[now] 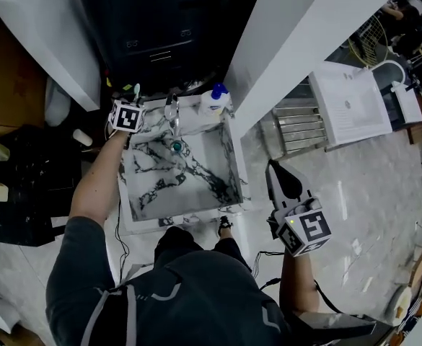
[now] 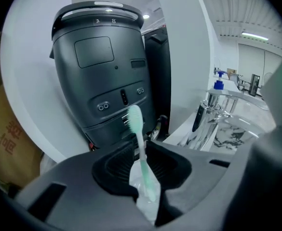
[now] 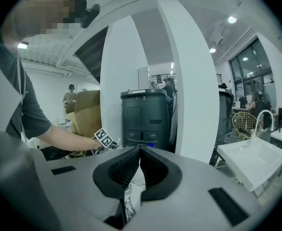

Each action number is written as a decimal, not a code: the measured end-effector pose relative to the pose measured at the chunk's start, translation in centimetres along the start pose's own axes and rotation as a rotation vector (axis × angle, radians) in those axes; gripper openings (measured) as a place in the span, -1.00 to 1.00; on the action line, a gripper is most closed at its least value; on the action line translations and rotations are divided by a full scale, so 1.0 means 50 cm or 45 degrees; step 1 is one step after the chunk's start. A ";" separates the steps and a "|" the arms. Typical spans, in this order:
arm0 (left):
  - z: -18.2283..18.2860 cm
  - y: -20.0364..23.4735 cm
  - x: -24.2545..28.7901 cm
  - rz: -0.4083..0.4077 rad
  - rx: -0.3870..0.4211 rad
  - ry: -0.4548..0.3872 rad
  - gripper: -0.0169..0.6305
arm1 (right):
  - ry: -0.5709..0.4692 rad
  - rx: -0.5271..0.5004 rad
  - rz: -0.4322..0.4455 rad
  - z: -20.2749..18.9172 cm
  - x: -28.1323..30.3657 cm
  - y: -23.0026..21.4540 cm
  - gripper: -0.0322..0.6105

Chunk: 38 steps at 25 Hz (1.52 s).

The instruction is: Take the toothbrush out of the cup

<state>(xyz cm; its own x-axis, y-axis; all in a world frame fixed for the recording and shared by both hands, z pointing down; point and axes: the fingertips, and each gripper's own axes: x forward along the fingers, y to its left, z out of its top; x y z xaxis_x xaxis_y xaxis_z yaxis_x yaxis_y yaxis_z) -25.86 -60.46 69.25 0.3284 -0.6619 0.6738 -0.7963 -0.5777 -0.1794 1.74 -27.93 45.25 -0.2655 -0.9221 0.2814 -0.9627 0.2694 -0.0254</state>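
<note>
A mint-green toothbrush [image 2: 137, 124] stands upright between the pads of my left gripper [image 2: 141, 150], bristle head above the jaws and handle running down through them. The pads close against its neck. Something pale and whitish shows under the jaws; I cannot tell whether it is the cup. In the head view the left gripper [image 1: 132, 101] is at the sink's back left corner, with the toothbrush [image 1: 136, 91] sticking out beyond it. My right gripper [image 1: 274, 170] hangs to the right of the sink, apart from it. In its own view the right gripper [image 3: 138, 150] is shut with nothing held.
A marble sink basin [image 1: 221, 161] has a chrome tap [image 1: 172, 114] and a blue-pump soap bottle [image 1: 215, 99] at its back edge. Behind stand a black machine [image 1: 153, 27] and a white pillar [image 1: 290, 42]. A white washbasin [image 1: 351, 103] lies to the right, a cardboard box [image 1: 5, 85] to the left.
</note>
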 end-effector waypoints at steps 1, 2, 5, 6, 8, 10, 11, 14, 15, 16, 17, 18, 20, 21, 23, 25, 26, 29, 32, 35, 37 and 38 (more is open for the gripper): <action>-0.009 0.004 0.000 0.013 -0.010 0.019 -0.74 | -0.005 0.001 -0.001 0.003 -0.002 -0.005 -0.81; -0.015 0.005 -0.003 0.018 -0.019 0.035 -0.79 | -0.011 0.002 -0.003 0.007 -0.004 -0.009 -0.81; -0.007 0.006 -0.010 0.015 -0.026 0.016 -0.82 | -0.025 -0.014 0.004 0.017 -0.009 -0.019 -0.81; -0.003 0.008 -0.010 0.018 -0.030 0.002 -0.84 | -0.024 -0.020 0.010 0.018 -0.010 -0.021 -0.81; -0.002 0.008 -0.018 0.030 -0.058 -0.007 -0.85 | -0.004 -0.021 0.019 0.017 -0.014 -0.024 -0.81; -0.001 0.010 -0.031 0.046 -0.087 -0.021 -0.85 | -0.005 -0.022 0.027 0.020 -0.017 -0.028 -0.81; 0.002 0.012 -0.038 0.056 -0.091 -0.037 -0.85 | -0.020 -0.026 0.032 0.026 -0.018 -0.031 -0.81; 0.010 0.018 -0.064 0.076 -0.102 -0.087 -0.85 | -0.052 -0.040 0.050 0.044 -0.025 -0.037 -0.81; 0.011 0.020 -0.075 0.081 -0.119 -0.097 -0.85 | -0.061 -0.041 0.055 0.049 -0.027 -0.038 -0.81; 0.012 0.021 -0.087 0.088 -0.135 -0.108 -0.85 | -0.069 -0.042 0.061 0.054 -0.031 -0.040 -0.81; 0.014 0.022 -0.099 0.096 -0.147 -0.122 -0.85 | -0.076 -0.043 0.068 0.060 -0.035 -0.041 -0.81; 0.019 0.022 -0.112 0.102 -0.153 -0.139 -0.85 | -0.082 -0.046 0.076 0.066 -0.038 -0.041 -0.81; 0.035 0.027 -0.142 0.110 -0.164 -0.184 -0.86 | -0.096 -0.052 0.100 0.079 -0.041 -0.039 -0.81; 0.044 0.030 -0.159 0.113 -0.174 -0.211 -0.86 | -0.104 -0.054 0.113 0.086 -0.041 -0.038 -0.81; 0.062 0.031 -0.192 0.114 -0.189 -0.261 -0.86 | -0.122 -0.057 0.137 0.098 -0.044 -0.037 -0.81; 0.074 0.028 -0.227 0.118 -0.197 -0.301 -0.86 | -0.145 -0.067 0.161 0.111 -0.053 -0.034 -0.81; 0.080 0.027 -0.245 0.120 -0.209 -0.320 -0.86 | -0.160 -0.074 0.173 0.120 -0.058 -0.034 -0.81; 0.103 0.026 -0.299 0.128 -0.254 -0.371 -0.86 | -0.210 -0.090 0.204 0.149 -0.069 -0.042 -0.81; 0.113 0.018 -0.358 0.147 -0.274 -0.421 -0.86 | -0.249 -0.087 0.242 0.161 -0.081 -0.047 -0.81; 0.130 0.012 -0.425 0.161 -0.299 -0.488 -0.86 | -0.278 -0.091 0.276 0.173 -0.087 -0.051 -0.81; 0.146 0.008 -0.470 0.176 -0.304 -0.535 -0.86 | -0.297 -0.097 0.298 0.185 -0.087 -0.056 -0.81; 0.152 0.004 -0.492 0.182 -0.308 -0.557 -0.86 | -0.305 -0.099 0.309 0.191 -0.086 -0.059 -0.81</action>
<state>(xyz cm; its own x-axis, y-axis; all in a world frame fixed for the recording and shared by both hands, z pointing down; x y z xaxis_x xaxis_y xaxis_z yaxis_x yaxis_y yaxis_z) -30.23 -47.94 47.20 0.3480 -0.8939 0.2824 -0.9264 -0.3740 -0.0423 5.23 -27.42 34.96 -0.4997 -0.8651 0.0426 -0.8656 0.5006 0.0117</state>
